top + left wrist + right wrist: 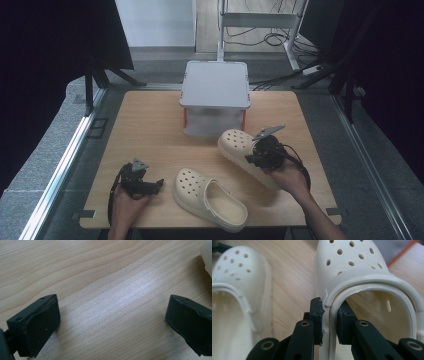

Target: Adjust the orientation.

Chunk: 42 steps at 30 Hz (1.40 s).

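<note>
Light wooden table (pixel 150 125) with three things resting on it.
A grey step stool (pixel 215 95) is set at the middle of the far edge; one cream clog (pixel 210 199) lies near the near edge, another clog (pixel 240 147) toward the right edge.

Light wooden table with rounded corners (pixel 150 115) in centre of room, glare patch on grain. Small grey two-tier shelf with orange posts (pixel 215 85) at far edge. Grey speckled carpet floor (pixel 50 145) around. Silver aluminium rails (pixel 60 165) along both sides. Black curtains (pixel 45 40) left and right. White metal frame stand (pixel 260 20) behind, black cables (pixel 280 37) trailing over pale floor.
</note>
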Each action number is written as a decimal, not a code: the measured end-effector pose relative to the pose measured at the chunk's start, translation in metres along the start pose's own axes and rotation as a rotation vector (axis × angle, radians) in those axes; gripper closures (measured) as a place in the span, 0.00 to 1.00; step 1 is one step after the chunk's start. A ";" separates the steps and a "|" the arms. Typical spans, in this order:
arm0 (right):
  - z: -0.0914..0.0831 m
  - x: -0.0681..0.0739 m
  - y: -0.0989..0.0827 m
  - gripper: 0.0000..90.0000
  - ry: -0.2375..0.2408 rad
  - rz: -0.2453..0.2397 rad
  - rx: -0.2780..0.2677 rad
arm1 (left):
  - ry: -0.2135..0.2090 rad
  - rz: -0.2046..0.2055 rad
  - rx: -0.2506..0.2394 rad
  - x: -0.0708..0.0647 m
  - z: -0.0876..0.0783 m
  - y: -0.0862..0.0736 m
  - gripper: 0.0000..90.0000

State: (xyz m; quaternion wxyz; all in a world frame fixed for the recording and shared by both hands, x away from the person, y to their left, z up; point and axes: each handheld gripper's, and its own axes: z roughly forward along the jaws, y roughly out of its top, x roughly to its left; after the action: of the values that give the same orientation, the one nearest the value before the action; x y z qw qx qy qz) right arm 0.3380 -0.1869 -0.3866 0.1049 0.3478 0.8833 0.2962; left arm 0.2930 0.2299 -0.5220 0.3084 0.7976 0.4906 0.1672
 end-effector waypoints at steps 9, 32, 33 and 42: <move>0.026 0.037 0.010 0.86 0.058 -0.061 0.020 | 0.000 -0.001 0.000 0.000 0.000 0.000 0.00; 0.061 0.058 -0.001 0.84 0.218 -0.102 0.071 | 0.001 -0.001 0.000 0.000 0.000 0.000 0.00; 0.061 0.056 -0.001 0.82 0.224 -0.111 0.066 | 0.001 -0.001 0.000 0.000 0.000 0.000 0.00; 0.034 0.047 0.002 0.38 0.209 -0.168 0.007 | 0.000 0.000 0.002 0.000 0.000 0.000 0.00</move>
State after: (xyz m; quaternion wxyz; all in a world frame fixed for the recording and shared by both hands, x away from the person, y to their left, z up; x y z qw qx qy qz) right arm 0.3181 -0.1390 -0.4120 0.0357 0.2400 0.9165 0.3179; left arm 0.2929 0.2298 -0.5220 0.3079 0.7978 0.4908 0.1668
